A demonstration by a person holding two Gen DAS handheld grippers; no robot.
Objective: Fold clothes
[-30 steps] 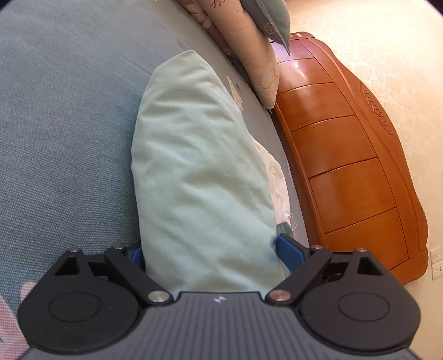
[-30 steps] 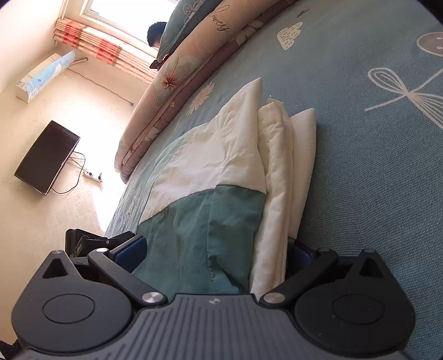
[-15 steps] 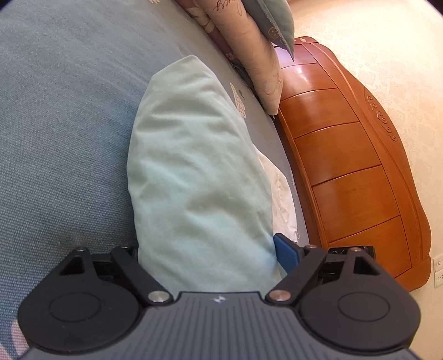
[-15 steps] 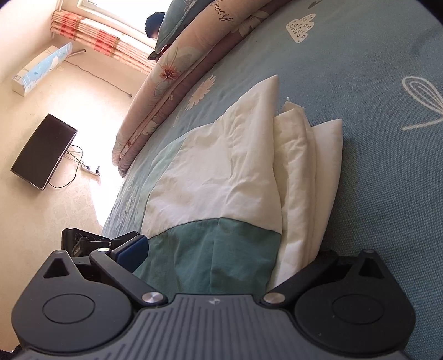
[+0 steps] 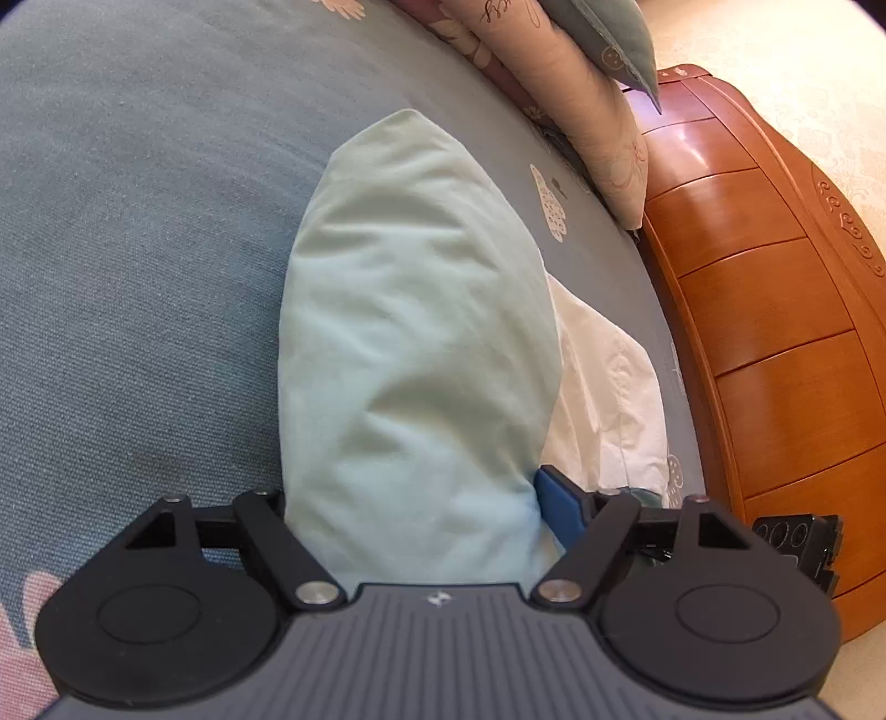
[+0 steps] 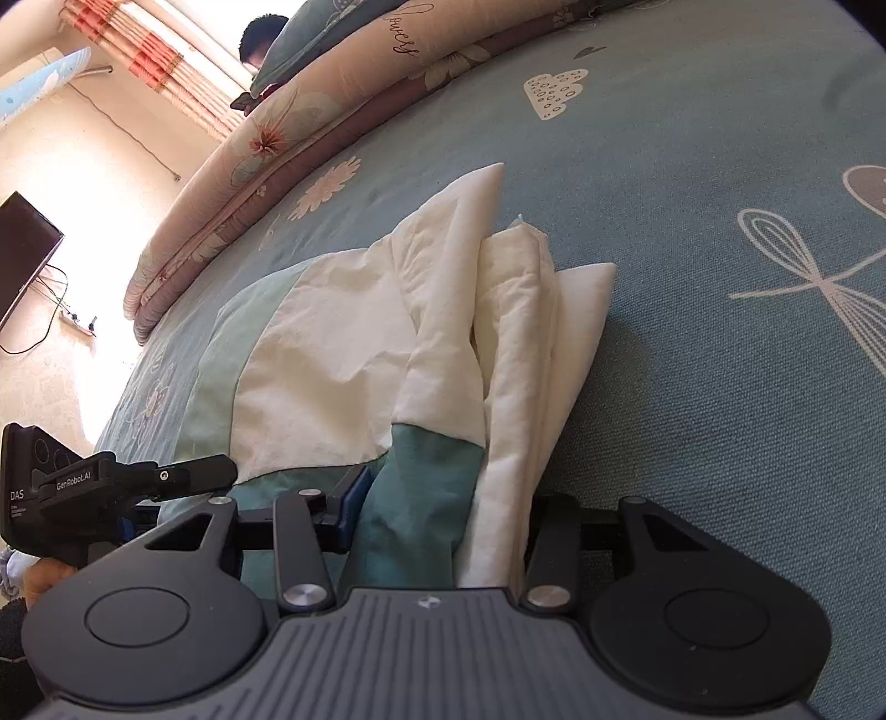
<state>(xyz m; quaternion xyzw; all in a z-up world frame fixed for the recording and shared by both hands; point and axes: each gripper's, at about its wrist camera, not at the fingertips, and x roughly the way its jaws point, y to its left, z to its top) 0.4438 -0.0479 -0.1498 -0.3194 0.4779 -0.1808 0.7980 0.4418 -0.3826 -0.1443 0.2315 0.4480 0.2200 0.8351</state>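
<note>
A folded garment lies on the blue-green bedsheet (image 5: 138,232). In the left wrist view it shows a mint green panel (image 5: 410,310) over a white layer (image 5: 609,399). From the right wrist I see its white panel (image 6: 332,343), a teal panel (image 6: 426,487) and stacked white folds (image 6: 526,354). My left gripper (image 5: 410,498) has the mint fold filling its jaws, which are closing; its blue pad (image 5: 559,509) presses the cloth. My right gripper (image 6: 443,498) is closing too, with the teal and white layers bunched between its pads.
A wooden bed board (image 5: 775,332) runs along the right of the left wrist view, with rolled floral bedding (image 5: 581,111) beside it. The same bedding (image 6: 310,111) lies beyond the garment. A dark screen (image 6: 22,249) and cables lie on the floor, and a person's head (image 6: 266,39) shows by the curtains.
Both pairs of jaws have narrowed onto the garment, the right far more, and the teal and white layers now bunch up. Both hands rose a little and tipped upward.
</note>
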